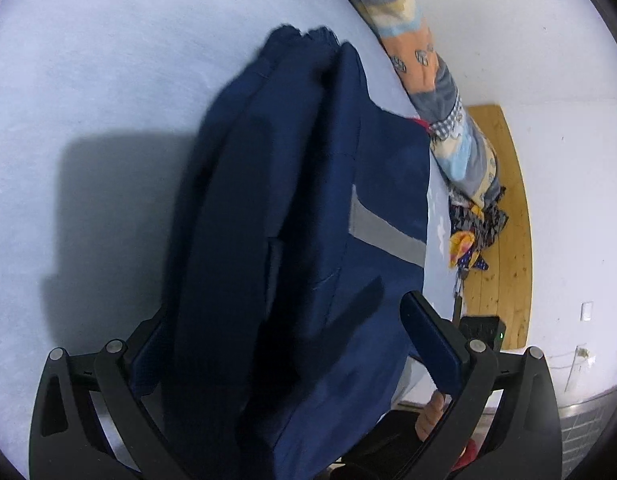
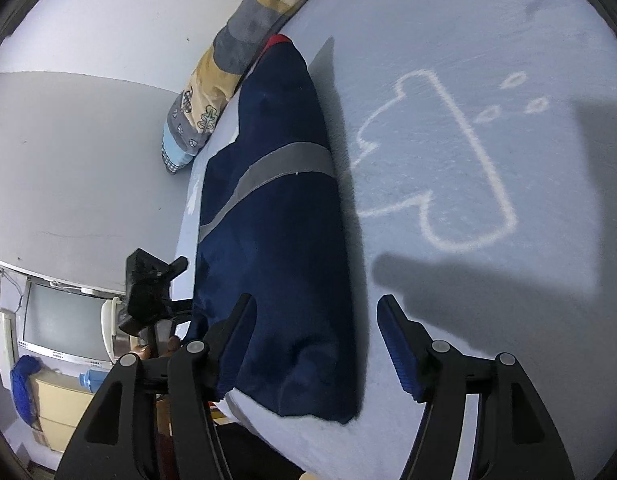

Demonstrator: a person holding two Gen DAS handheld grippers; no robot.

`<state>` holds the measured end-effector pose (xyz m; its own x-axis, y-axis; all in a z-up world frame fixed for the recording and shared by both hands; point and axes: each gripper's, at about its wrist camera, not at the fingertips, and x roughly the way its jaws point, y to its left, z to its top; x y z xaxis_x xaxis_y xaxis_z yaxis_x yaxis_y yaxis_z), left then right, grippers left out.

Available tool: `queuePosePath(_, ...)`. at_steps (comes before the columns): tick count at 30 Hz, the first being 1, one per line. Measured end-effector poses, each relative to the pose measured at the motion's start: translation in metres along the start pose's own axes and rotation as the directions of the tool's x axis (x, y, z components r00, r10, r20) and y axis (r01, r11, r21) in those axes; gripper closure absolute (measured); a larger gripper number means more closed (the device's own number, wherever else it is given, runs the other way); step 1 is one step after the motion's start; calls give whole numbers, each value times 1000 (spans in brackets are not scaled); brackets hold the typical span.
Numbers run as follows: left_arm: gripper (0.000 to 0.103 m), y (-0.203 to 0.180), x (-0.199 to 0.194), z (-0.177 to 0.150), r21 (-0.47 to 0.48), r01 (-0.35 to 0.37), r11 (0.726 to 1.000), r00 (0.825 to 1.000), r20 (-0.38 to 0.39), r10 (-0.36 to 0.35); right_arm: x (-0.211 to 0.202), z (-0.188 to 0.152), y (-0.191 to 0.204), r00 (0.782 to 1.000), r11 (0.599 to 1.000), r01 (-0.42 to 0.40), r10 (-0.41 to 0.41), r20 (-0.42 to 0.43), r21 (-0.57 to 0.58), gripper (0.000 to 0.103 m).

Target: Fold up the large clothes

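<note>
Navy garment (image 1: 292, 208) (folded) between both tilted-down grippers — fingers (image 2: 400, 344) apart, unclamped.

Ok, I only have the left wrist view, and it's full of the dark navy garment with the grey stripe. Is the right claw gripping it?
Observer: No. The right claw is open. The near end of the dark navy fabric garment with a grey stripe lies by one finger, and the other finger is over the bare light blue cloth surface.
Operator: Anything on the surface beside the garment over there?
Observer: Yes, a white drawn outline on the surface, clear of the garment.
</note>
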<state>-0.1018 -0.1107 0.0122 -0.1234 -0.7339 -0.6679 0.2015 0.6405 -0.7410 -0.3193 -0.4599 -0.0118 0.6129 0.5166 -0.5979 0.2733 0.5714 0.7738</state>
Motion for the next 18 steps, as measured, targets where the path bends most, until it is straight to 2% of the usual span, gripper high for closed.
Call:
queuePosePath(4,0,-9,9,2,37,-17,999,999,-44,18,24,13,-3,999,1000,3,-2,-40,22,36)
queuePosePath(7,0,-9,11,4,30,-14,999,999,-44,15,46,26,-3,997,998,-51,54,-56,48,30)
queuePosePath(9,0,-8,15,6,15,-9,1000,999,-41,10,61,36,5,994,996,-85,87,-70,28,27)
queuePosePath(10,0,-8,17,8,13,-11,1000,999,-32,11,71,42,12,993,997,-82,81,-80,-7,24)
queuePosePath(12,0,-12,19,7,24,-28,999,1000,6,27,80,47,21,994,995,-79,74,-79,-54,23)
queuePosePath(14,12,-24,22,3,88,-96,991,995,23,94,84,50,28,996,994,-61,55,-64,-88,24)
queuePosePath(15,14,-31,22,0,119,-133,984,991,35,130,83,50,33,998,994,-46,41,-49,-102,28)
queuePosePath(16,16,-37,21,-3,138,-151,979,988,48,146,80,49,41,1000,990,-10,6,-28,-142,36)
queuePosePath(17,16,-45,20,-6,162,-158,974,987,62,150,76,48,47,1000,985,17,-21,-17,-170,39)
queuePosePath(18,17,-49,19,-7,170,-155,973,987,73,144,71,47,53,999,980,30,-32,-6,-198,47)
